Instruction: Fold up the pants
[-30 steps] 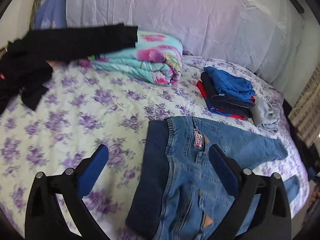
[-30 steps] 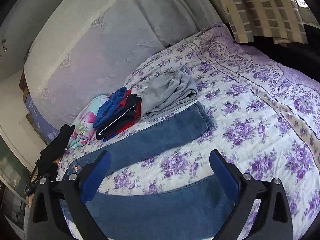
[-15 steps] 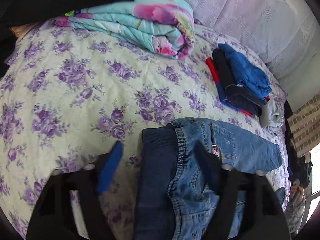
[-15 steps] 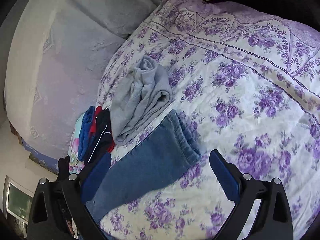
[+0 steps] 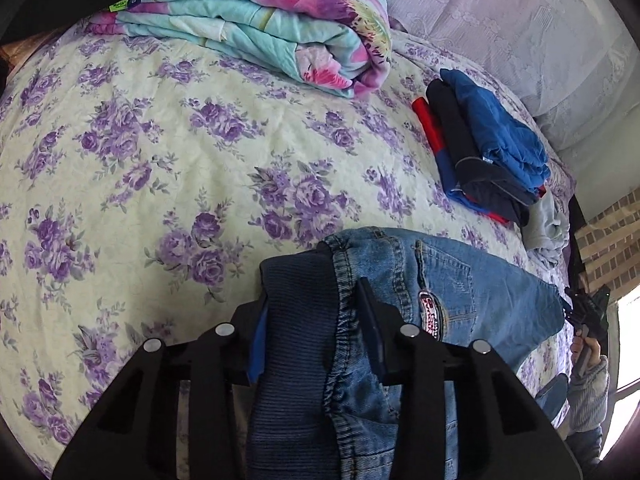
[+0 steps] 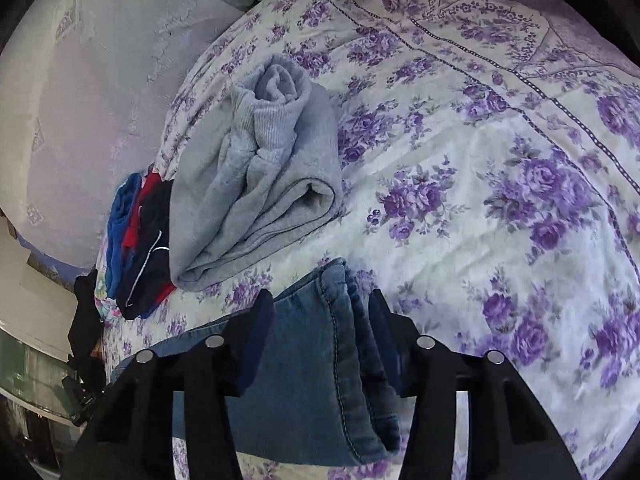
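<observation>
Blue denim pants (image 5: 460,292) lie spread on a bed covered by a cream bedspread (image 5: 160,152) printed with purple roses. In the left wrist view, the left tool (image 5: 312,332) has its two fingers drawn in against the waist end of the pants, with the dark ribbed waistband (image 5: 296,320) and the gathered denim edge clamped between the blue pads; the pants run away to the right, a sewn patch (image 5: 430,312) showing beside the right finger. In the right wrist view, the right tool (image 6: 320,328) is likewise drawn in on the hem (image 6: 340,292) of one pant leg, the cuff standing between its fingers and the leg trailing back under the tool toward the lower left. Beyond the pants, near the far edge of the bed, lie a folded grey garment (image 6: 260,184), just beside it a stack of blue, red and dark folded clothes (image 5: 480,148), and farther left a rolled turquoise and pink floral blanket (image 5: 280,28). A pale lilac embossed headboard (image 5: 500,20) rises behind them.
</observation>
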